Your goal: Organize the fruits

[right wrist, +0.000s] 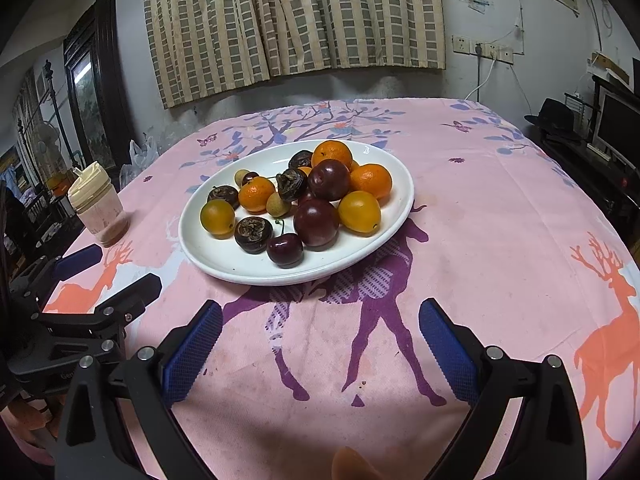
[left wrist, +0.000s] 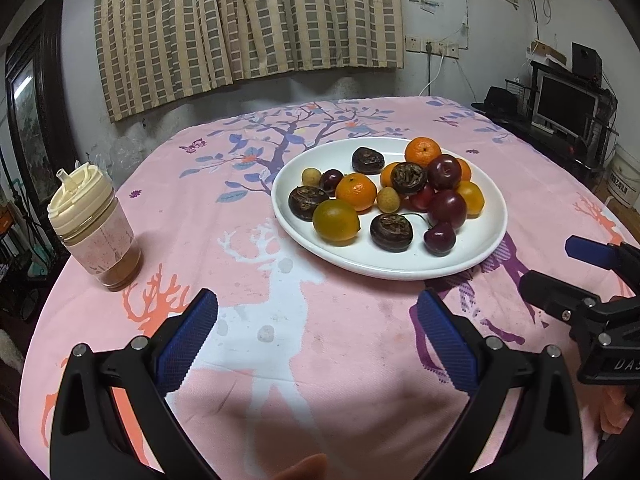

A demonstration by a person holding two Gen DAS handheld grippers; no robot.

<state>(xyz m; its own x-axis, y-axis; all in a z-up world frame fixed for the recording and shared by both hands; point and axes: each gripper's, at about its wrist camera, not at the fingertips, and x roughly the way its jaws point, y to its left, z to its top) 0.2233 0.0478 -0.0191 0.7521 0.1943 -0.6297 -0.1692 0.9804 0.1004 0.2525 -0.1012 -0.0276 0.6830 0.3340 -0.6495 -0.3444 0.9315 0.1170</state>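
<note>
A white oval plate (left wrist: 472, 252) (right wrist: 224, 264) on the pink tablecloth holds a pile of fruit: orange tangerines (left wrist: 357, 191) (right wrist: 370, 181), dark plums (left wrist: 445, 171) (right wrist: 316, 222), a cherry (left wrist: 439, 239) (right wrist: 285, 250), brown water chestnuts (left wrist: 391, 232) (right wrist: 253, 234), yellow-green citrus (left wrist: 336, 222) (right wrist: 359, 211) and small pale longans (left wrist: 388, 199). My left gripper (left wrist: 318, 336) hovers open over the cloth, short of the plate's near left rim. My right gripper (right wrist: 320, 340) is open too, just before the plate's near edge. Each gripper also shows at the side of the other's view.
A lidded jar with a cream cap (left wrist: 94, 228) (right wrist: 98, 208) stands at the table's left. The round table ends at a wall with a checked curtain (left wrist: 248, 20). A monitor and shelves (left wrist: 560, 104) stand at the right.
</note>
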